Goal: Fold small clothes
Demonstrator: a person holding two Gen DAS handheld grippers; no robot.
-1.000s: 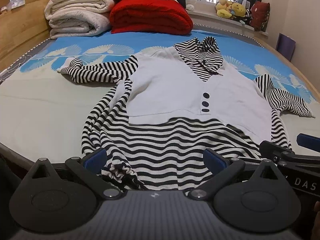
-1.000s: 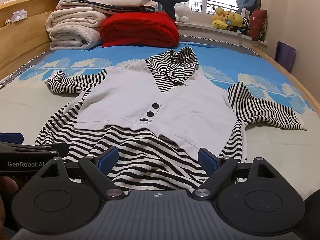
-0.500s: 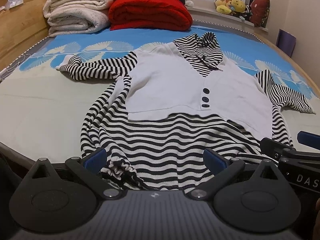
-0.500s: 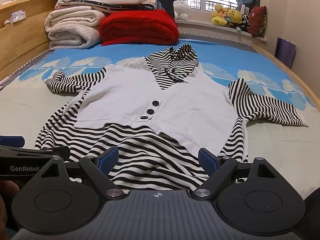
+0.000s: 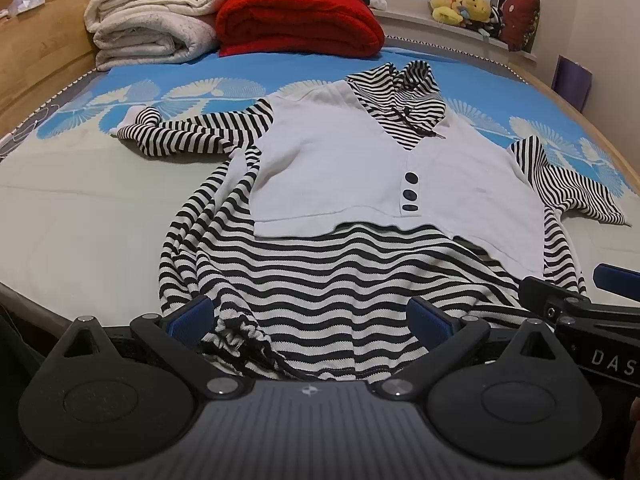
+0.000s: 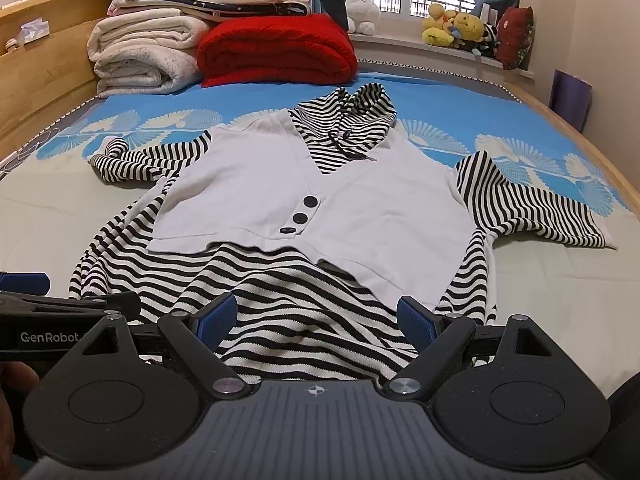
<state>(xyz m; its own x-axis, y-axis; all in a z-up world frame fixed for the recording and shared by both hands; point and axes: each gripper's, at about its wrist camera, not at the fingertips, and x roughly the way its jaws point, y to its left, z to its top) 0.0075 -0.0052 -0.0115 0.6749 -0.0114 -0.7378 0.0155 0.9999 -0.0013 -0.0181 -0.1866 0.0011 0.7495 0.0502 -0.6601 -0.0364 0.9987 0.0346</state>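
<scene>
The striped hooded top with its white vest panel was laid flat on the bed, face up, straight ahead of both hand-held grippers. Its hem lay nearest the grippers and its striped hood farthest from them. Three dark buttons were seen down the middle of the white panel. One striped sleeve was stretched out beyond the left gripper's left side, and the other sleeve was spread beyond the right gripper's right side.

The left gripper was held over the hem with its blue-padded fingers wide apart; a bunched drawstring part of the hem lay just inside the left finger, but no cloth was seen pinched. The right gripper was likewise held with its fingers spread wide over the hem near the garment's right side, nothing clamped between them. Each gripper was visible at the edge of the other's view, just beside it.

Compared with the earlier frames, little was changed: the garment was lying in the same shape, and both grippers were kept spread. Only the left view was tipped slightly lower, so that less of the folded red blanket and cream blankets beyond the hood was shown.
</scene>
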